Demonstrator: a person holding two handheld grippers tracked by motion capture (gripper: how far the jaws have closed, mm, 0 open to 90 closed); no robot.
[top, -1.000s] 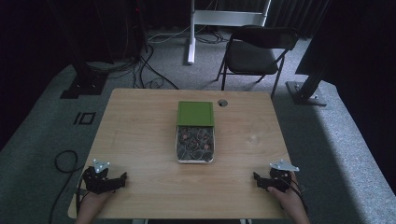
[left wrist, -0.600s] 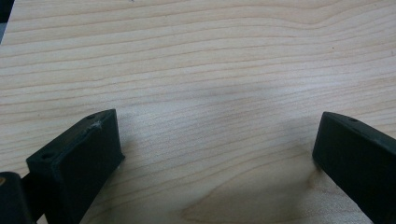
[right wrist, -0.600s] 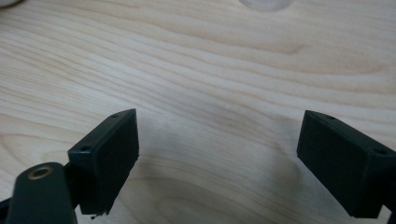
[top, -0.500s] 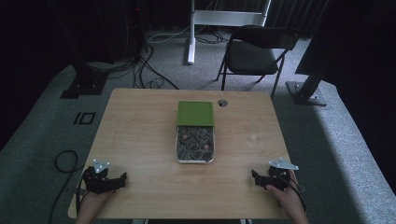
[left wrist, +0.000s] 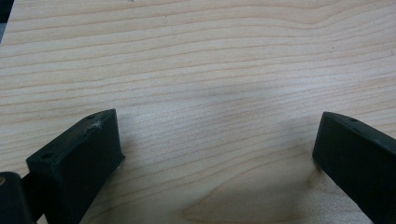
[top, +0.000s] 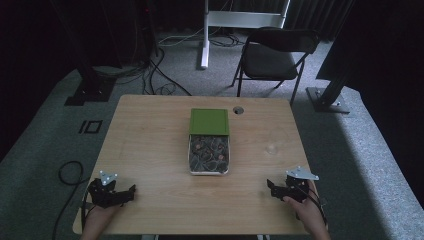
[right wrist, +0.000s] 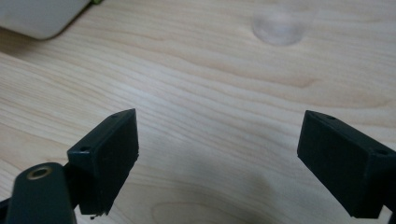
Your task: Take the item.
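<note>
**Both grippers rest at the near corners, the tray stands in the middle**

The left gripper (top: pixel 131 191) lies on the wooden tabletop (top: pixel 150 150) near its front left corner, held by the person's left hand (top: pixel 100 220). In the left gripper view its two black jaws stand wide apart, and between them there is nothing except bare wood grain (left wrist: pixel 210 116).

The right gripper (top: pixel 270 185) lies near the front right corner, held by the right hand (top: pixel 307 212). Its jaws are also wide apart and hold nothing. In the right gripper view, a small clear round thing (right wrist: pixel 280 28) sits on the wood well in front of the jaws, and a pale rounded corner of the tray (right wrist: pixel 42 21) comes in at the top left. In the high view the same clear round thing (top: pixel 271 149) is on the tabletop between the right gripper and the far edge, apart from both.

The tray (top: pixel 208 172) stands at the centre of the tabletop, well apart from both grippers and about midway between them. It holds a dark mass of small pieces, too small to tell what they are. A green lid (top: pixel 209 121) lies flat and touches the far end of the tray. Behind it a round hole (top: pixel 238 110) is in the tabletop near the far edge. A black folding chair (top: pixel 275 55) stands on the grey floor beyond the table.
</note>
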